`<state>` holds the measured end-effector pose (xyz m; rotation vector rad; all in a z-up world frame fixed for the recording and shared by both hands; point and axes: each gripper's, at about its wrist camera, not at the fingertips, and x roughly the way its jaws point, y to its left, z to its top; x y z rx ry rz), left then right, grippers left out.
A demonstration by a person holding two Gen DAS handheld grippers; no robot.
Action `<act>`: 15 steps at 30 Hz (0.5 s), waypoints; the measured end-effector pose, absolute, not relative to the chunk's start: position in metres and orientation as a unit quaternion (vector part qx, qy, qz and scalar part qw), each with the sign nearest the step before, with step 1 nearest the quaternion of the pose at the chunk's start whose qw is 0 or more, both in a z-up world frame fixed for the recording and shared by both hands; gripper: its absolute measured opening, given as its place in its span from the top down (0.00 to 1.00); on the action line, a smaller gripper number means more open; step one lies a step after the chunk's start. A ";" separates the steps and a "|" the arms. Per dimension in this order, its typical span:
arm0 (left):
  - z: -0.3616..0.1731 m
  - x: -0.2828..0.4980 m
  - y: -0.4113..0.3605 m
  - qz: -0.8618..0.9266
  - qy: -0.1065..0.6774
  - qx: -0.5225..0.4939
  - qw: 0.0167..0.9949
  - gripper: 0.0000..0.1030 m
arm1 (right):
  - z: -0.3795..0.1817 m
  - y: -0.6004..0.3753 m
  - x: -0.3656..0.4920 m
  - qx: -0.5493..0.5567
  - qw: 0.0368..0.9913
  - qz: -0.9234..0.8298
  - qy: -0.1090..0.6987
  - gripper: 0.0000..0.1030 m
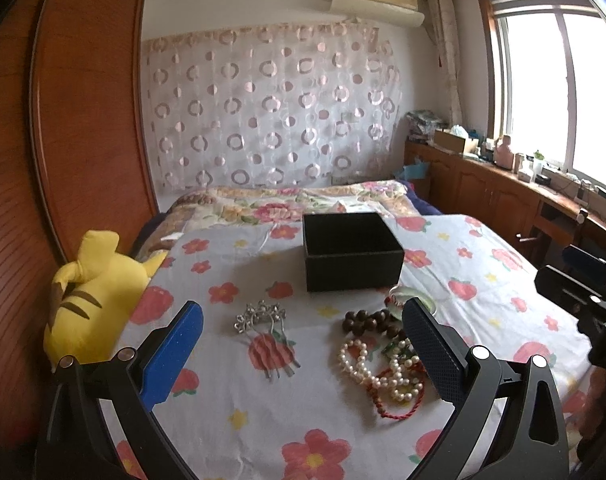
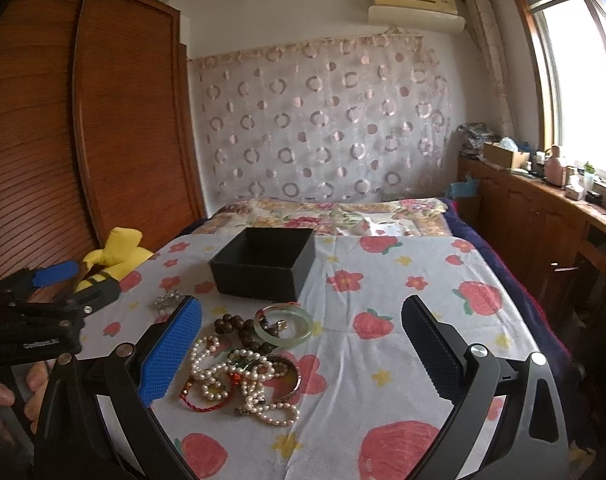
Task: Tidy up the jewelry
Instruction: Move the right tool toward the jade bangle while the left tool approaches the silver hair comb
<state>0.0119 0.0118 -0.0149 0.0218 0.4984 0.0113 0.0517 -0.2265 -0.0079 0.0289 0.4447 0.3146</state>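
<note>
An open black box [image 1: 351,256] [image 2: 265,266] sits on the flowered sheet. In front of it lies a pile of jewelry: a pearl necklace [image 1: 377,372] [image 2: 239,380], dark wooden beads [image 1: 367,320] [image 2: 239,326], a pale green bangle [image 2: 283,323] [image 1: 419,294], a red cord [image 1: 395,410] and a brown bangle [image 2: 289,382]. A silver hair comb [image 1: 263,320] [image 2: 169,300] lies to the left of the pile. My left gripper [image 1: 303,328] is open and empty above the comb and pile. My right gripper [image 2: 301,328] is open and empty above the pile's right side.
A yellow plush toy [image 1: 91,292] [image 2: 115,256] lies at the bed's left edge by the wooden wardrobe [image 1: 63,120]. A folded floral quilt [image 1: 287,204] lies behind the box. Wooden cabinets [image 2: 543,216] with clutter run under the window at right.
</note>
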 end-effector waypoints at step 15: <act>-0.060 0.041 0.041 -0.005 0.305 0.010 0.952 0.06 | -0.045 -0.198 0.105 -0.033 0.922 0.241 0.302 0.14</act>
